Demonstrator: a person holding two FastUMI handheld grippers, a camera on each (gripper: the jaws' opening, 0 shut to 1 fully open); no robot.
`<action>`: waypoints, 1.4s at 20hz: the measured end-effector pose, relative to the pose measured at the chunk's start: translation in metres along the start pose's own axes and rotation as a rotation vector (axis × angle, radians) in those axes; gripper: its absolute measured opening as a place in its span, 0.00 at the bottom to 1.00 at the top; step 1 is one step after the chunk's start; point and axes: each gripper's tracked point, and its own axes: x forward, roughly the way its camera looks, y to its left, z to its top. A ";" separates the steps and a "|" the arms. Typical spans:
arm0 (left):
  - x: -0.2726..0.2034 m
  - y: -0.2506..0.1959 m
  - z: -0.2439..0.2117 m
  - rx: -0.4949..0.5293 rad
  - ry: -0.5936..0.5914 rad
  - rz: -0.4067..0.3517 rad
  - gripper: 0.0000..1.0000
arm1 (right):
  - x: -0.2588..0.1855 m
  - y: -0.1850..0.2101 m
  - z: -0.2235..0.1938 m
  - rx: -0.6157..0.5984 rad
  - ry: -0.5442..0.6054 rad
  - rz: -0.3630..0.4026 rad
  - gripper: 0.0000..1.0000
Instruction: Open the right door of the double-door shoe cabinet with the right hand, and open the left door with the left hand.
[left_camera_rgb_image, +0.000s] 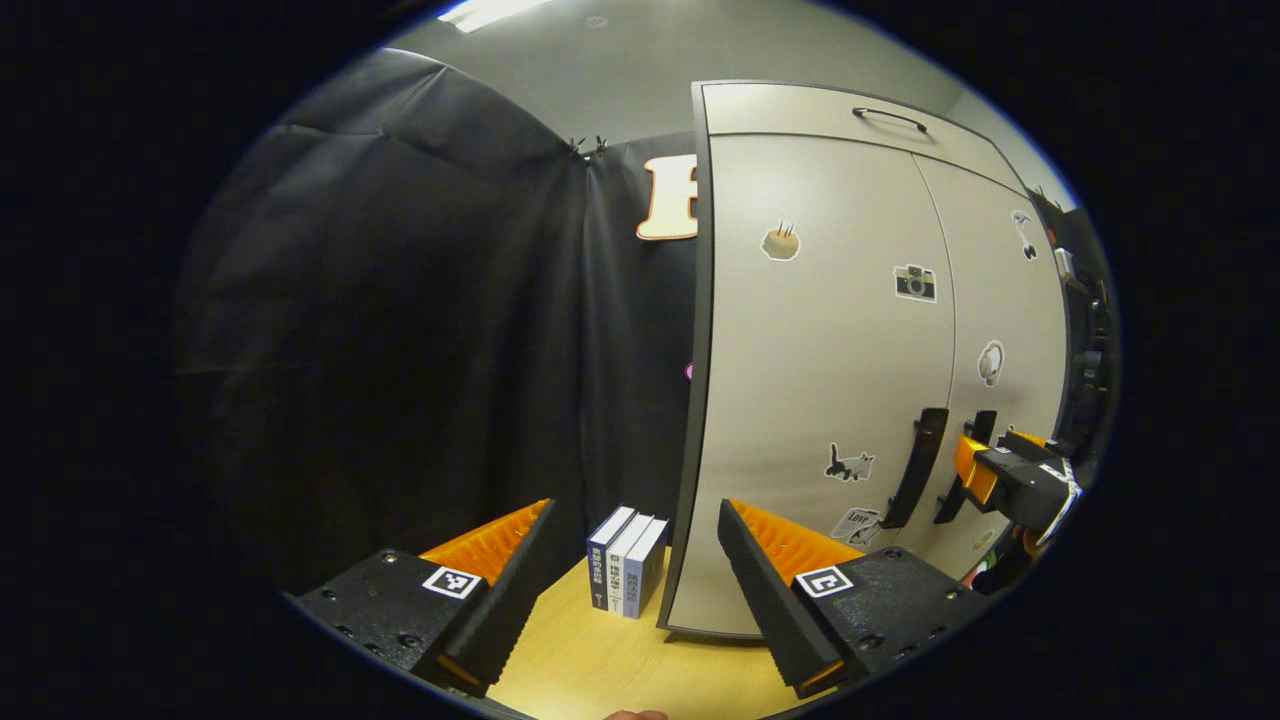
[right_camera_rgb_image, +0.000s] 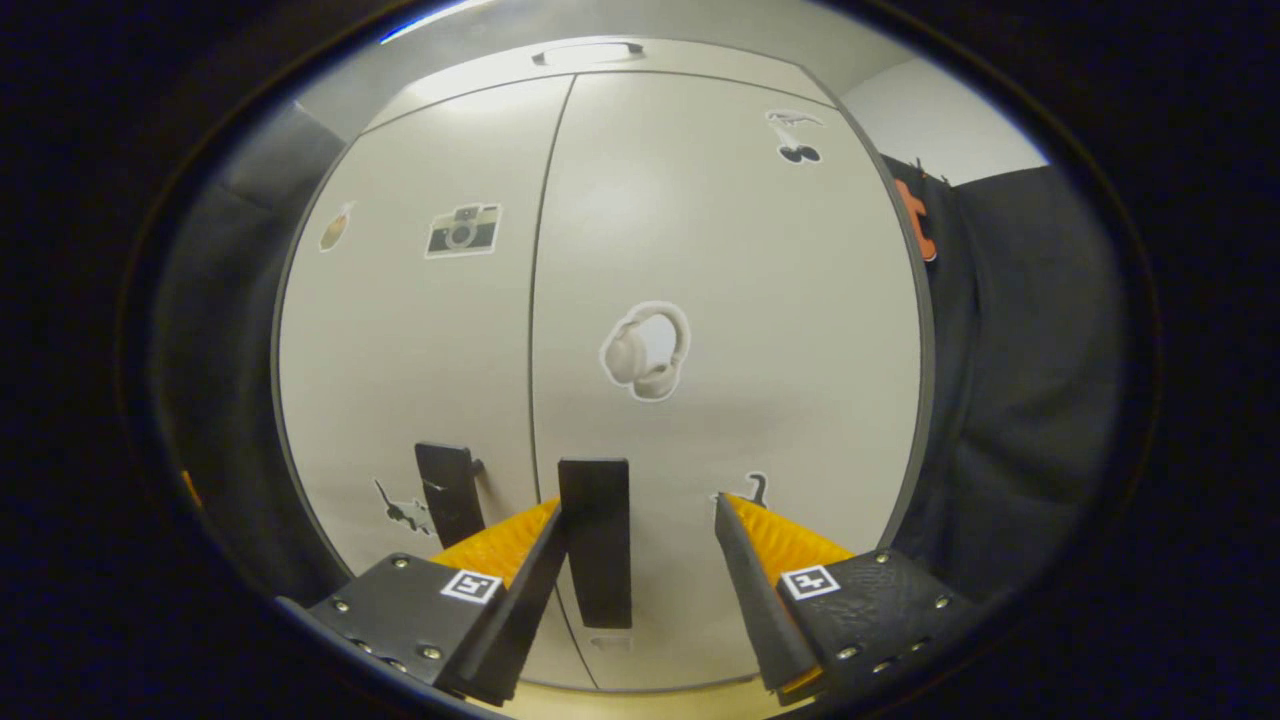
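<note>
Shoe cabinet (right_camera_rgb_image: 700, 250) doors closed; right hand-held gripper (right_camera_rgb_image: 640, 520) spread around handle (right_camera_rgb_image: 596, 540)

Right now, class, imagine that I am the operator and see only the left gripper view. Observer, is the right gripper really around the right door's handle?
Observer: Yes. In the right gripper view the right gripper is open, and the right door's handle stands between its fingers.
Operator: Is it centred in the gap?
Observer: No. It stands close to the finger on the left of that view. I cannot tell whether they touch.
Operator: And the left door's handle?
Observer: The left door's handle lies outside the gap, to the left of that finger.
</note>
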 end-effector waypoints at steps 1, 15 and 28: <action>-0.001 0.004 -0.002 0.000 0.006 0.009 0.99 | 0.001 0.000 -0.002 -0.004 0.004 -0.003 0.86; -0.012 0.031 -0.010 -0.024 0.027 0.076 0.98 | 0.016 0.012 -0.011 -0.040 -0.008 0.032 0.63; -0.019 -0.004 -0.018 -0.009 0.055 -0.039 0.98 | 0.013 0.021 -0.016 0.005 0.016 0.089 0.19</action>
